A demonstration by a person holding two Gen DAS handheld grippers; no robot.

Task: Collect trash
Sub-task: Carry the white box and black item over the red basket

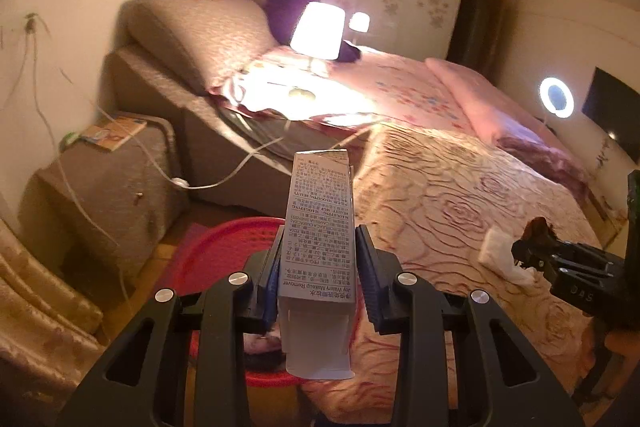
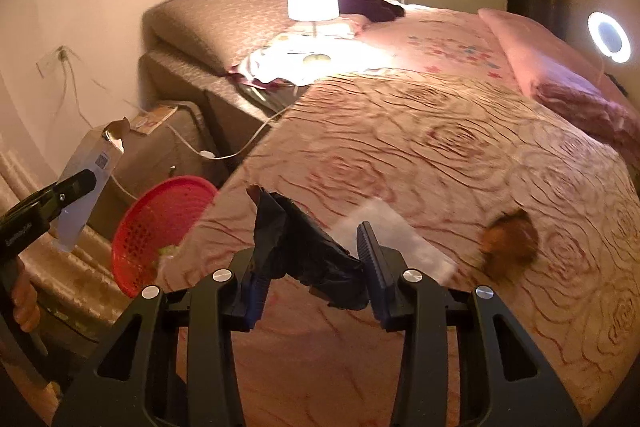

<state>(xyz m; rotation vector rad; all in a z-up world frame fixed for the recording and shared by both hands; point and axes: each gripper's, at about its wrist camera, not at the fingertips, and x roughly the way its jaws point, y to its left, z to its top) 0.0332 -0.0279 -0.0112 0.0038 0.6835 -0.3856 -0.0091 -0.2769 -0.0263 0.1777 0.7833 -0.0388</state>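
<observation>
Left tool (image 1: 318, 263): pinching the tall grey printed cardboard carton (image 1: 318, 227) at its lower sides, above the red perforated plastic basket (image 1: 224, 251).
Handling: light, stiff, crushable.
Writing: "Joy Watery Makeup Remover".
Right tool (image 2: 312, 255): pinching the crumpled dark plastic wrapper (image 2: 308, 247); limp, over the bed (image 2: 440, 155).

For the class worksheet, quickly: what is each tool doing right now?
Left tool: closed on the makeup remover box.
Right tool: closed on a dark crumpled wrapper.
</observation>
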